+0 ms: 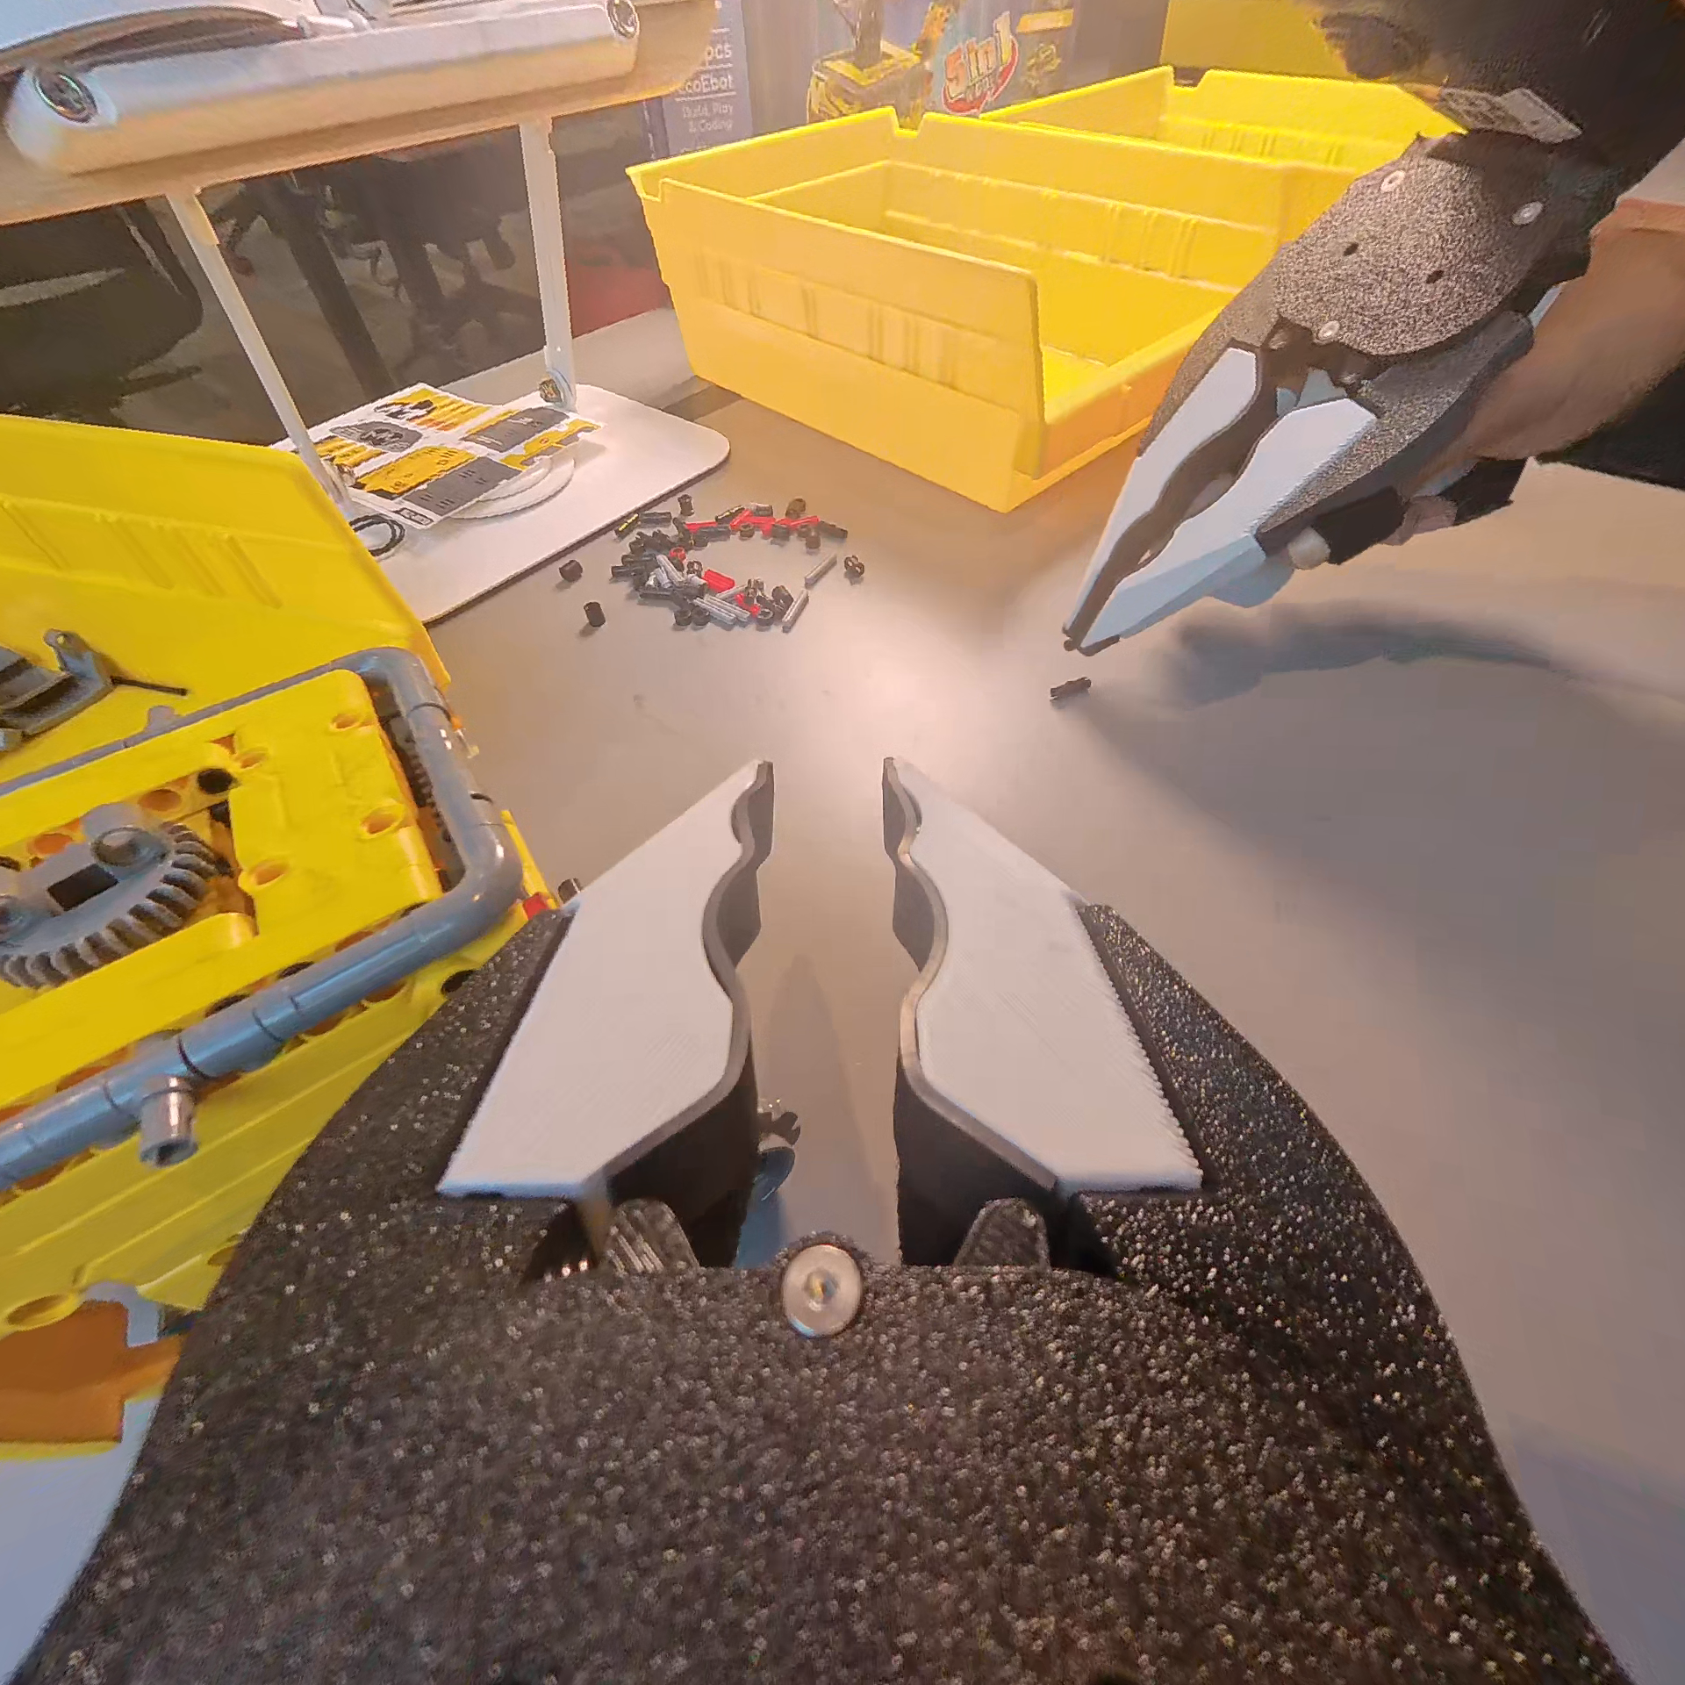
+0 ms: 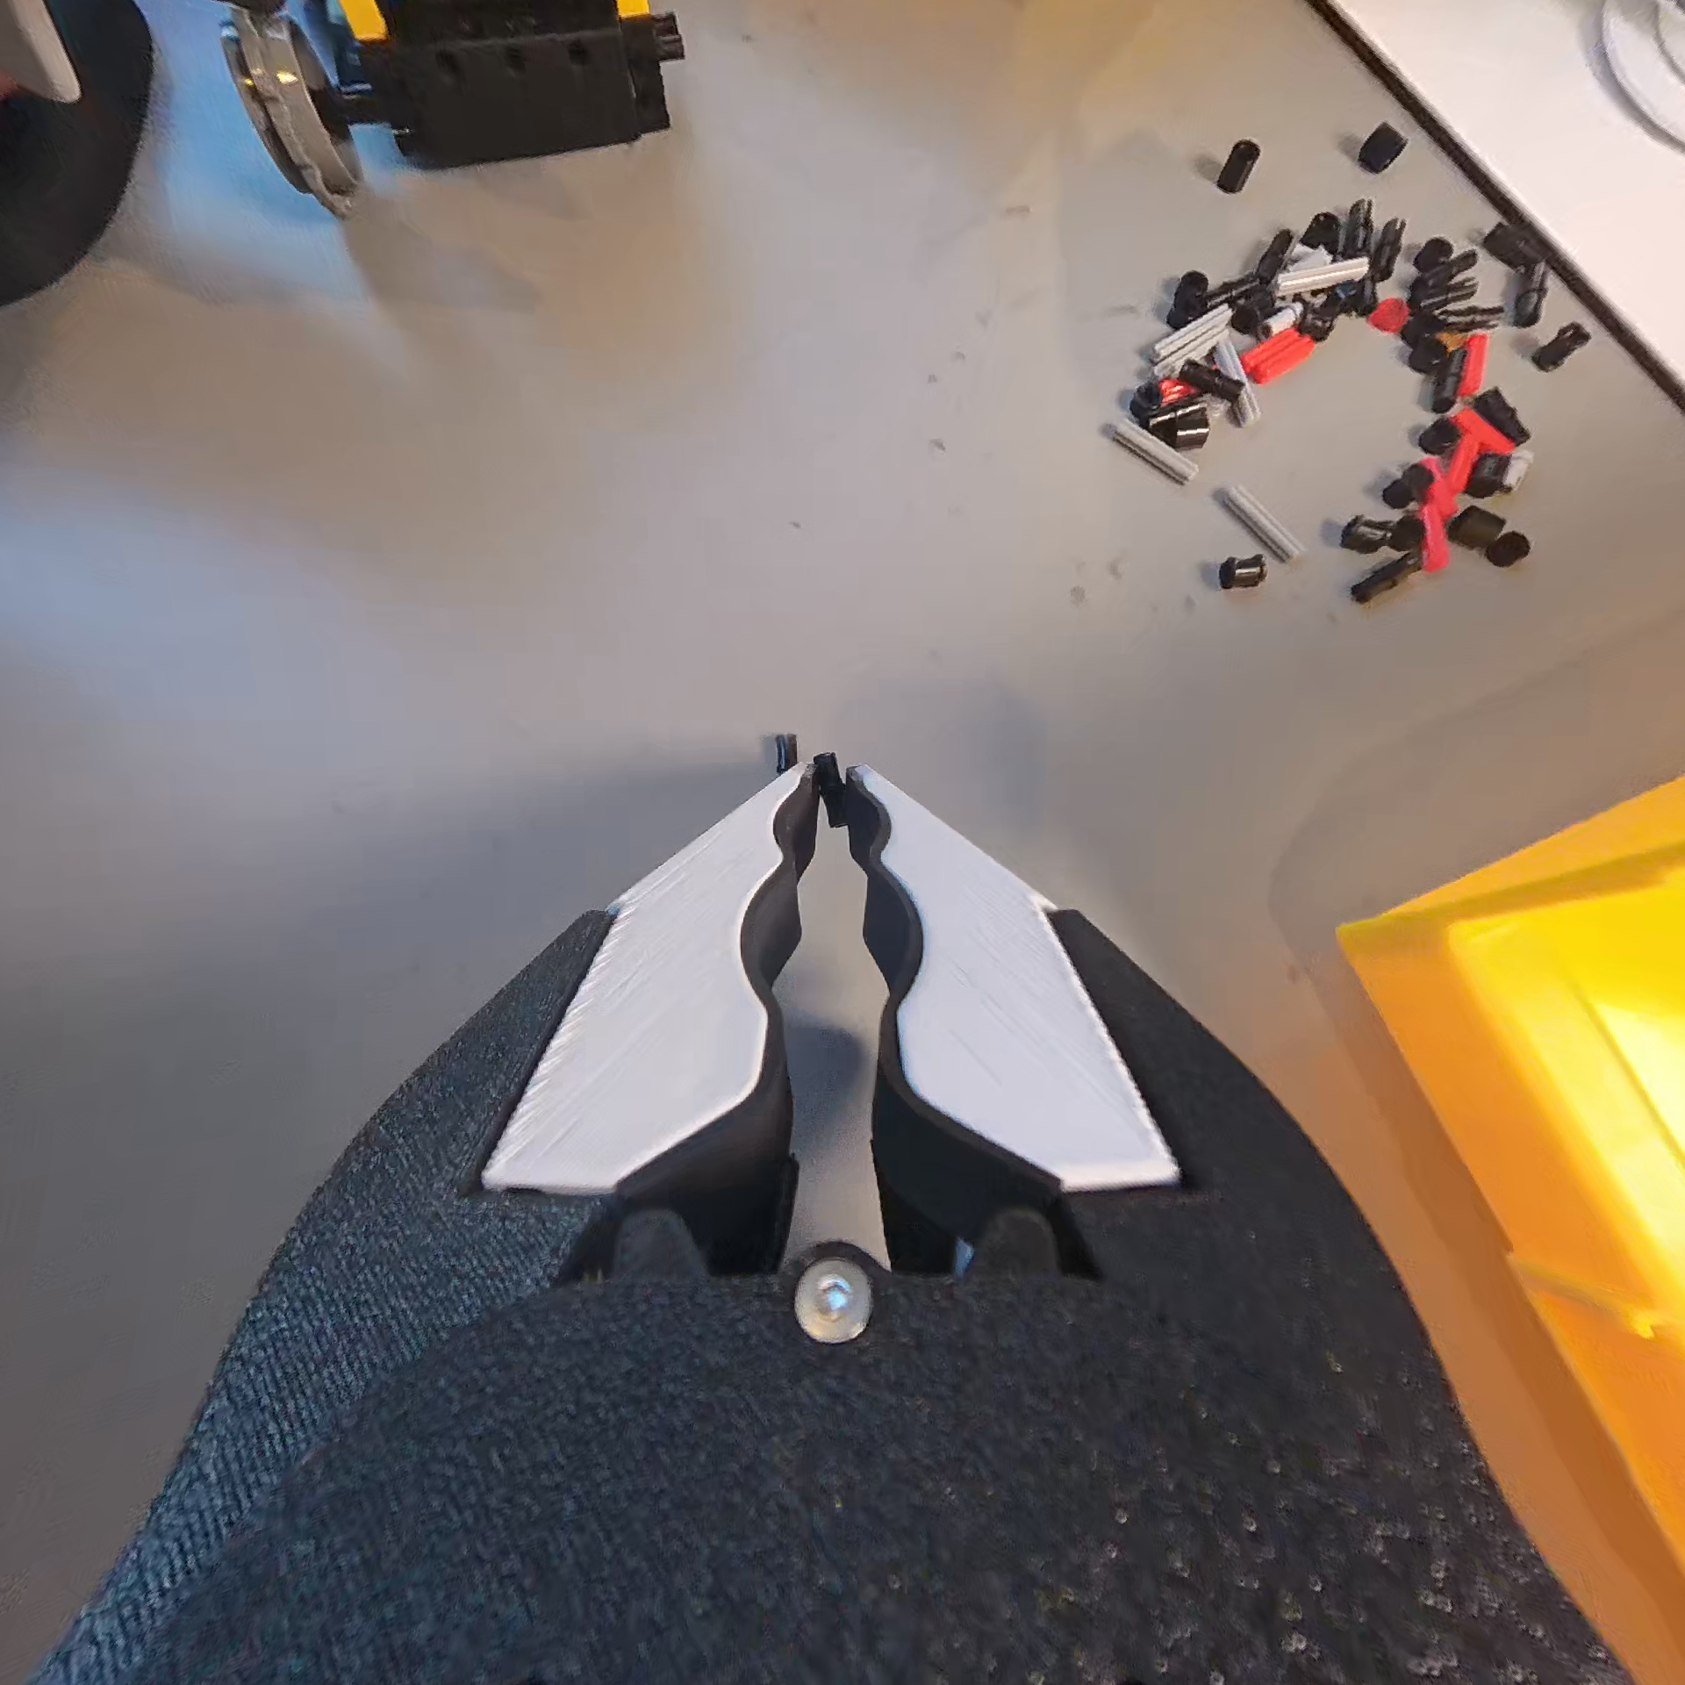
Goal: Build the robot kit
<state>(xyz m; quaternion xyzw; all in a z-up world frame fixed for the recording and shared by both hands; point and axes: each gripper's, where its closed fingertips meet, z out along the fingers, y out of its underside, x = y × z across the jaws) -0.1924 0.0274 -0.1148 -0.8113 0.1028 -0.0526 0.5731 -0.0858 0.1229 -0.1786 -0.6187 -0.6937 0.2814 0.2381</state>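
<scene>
Left wrist view: low over surface (image 1: 1003, 866), facing bins. Right wrist view: close, angled steeply down. Both share pile of small parts (image 1: 720, 570) (image 2: 1349, 383).

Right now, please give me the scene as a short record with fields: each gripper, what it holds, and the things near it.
left gripper: open, empty, over the grey table
right gripper: shut on a small black pin
second black pin: lying on the table beside the right gripper's tips
loose parts pile: black, grey and red pieces
yellow model: beside the left gripper
yellow bin: beyond the pile
</scene>
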